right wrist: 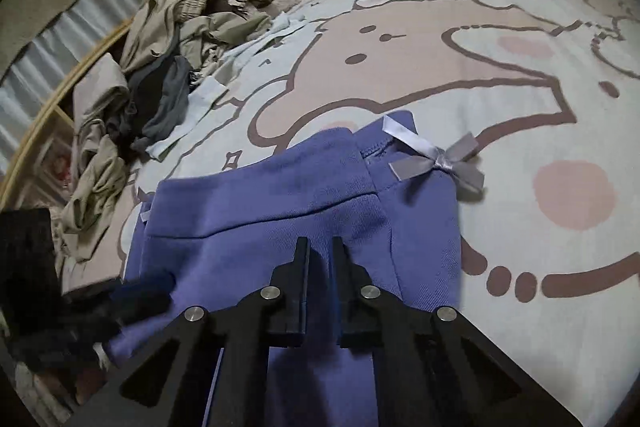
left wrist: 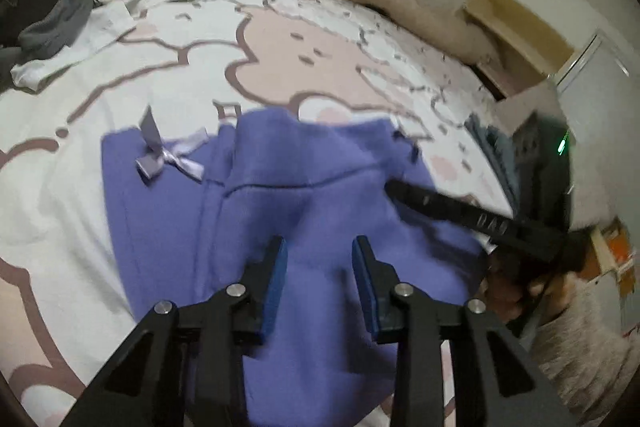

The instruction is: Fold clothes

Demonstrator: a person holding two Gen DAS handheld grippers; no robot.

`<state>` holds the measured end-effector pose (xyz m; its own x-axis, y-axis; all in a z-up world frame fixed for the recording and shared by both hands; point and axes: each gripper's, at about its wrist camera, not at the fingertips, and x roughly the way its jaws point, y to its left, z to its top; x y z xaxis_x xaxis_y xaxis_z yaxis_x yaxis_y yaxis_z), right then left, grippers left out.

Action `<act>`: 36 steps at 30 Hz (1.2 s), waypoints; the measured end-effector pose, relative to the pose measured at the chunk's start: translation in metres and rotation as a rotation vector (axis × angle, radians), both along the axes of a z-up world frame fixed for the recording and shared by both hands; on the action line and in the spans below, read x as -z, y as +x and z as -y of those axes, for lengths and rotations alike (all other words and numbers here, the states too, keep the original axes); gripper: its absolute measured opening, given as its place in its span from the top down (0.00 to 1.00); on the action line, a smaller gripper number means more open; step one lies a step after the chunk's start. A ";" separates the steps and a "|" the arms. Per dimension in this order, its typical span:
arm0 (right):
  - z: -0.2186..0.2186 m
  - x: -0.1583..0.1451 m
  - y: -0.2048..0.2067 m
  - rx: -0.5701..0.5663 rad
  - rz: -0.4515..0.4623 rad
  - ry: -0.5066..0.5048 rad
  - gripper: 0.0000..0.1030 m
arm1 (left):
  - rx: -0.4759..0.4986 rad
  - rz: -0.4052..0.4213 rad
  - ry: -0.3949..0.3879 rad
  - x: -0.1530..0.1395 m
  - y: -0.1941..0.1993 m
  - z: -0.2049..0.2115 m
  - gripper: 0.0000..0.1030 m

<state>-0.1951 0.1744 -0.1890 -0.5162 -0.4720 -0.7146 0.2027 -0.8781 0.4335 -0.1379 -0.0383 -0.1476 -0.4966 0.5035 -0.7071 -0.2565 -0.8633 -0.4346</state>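
Nearby, unfolded clothes (right wrist: pixel 160 75) crowd the bedsheet (right wrist: pixel 520 75) beyond the purple garment (right wrist: pixel 280 203)

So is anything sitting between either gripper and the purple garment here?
Nothing visible. The left gripper and right gripper both hang right over the purple garment, jaws apart, with bare fabric beneath. The ribbon bow lies near its far edge, and the clothes pile is off to the side.

garment: purple skirt (left wrist: pixel 280 211) (right wrist: pixel 280 203), lying flat on my bed
trim: pale satin bow (left wrist: pixel 168 155) (right wrist: pixel 436 159) at its waistband
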 end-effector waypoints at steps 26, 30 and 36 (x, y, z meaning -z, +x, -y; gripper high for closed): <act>0.039 -0.023 0.145 -0.018 -0.288 0.258 0.93 | -0.078 -0.036 0.047 0.018 -0.021 0.011 0.66; 0.044 -0.001 0.153 0.017 -0.280 0.330 0.94 | -0.078 -0.044 0.076 0.018 -0.020 0.013 0.66; -0.011 -0.006 0.155 0.179 -0.208 0.174 0.94 | -0.072 -0.060 0.065 0.016 -0.019 0.010 0.66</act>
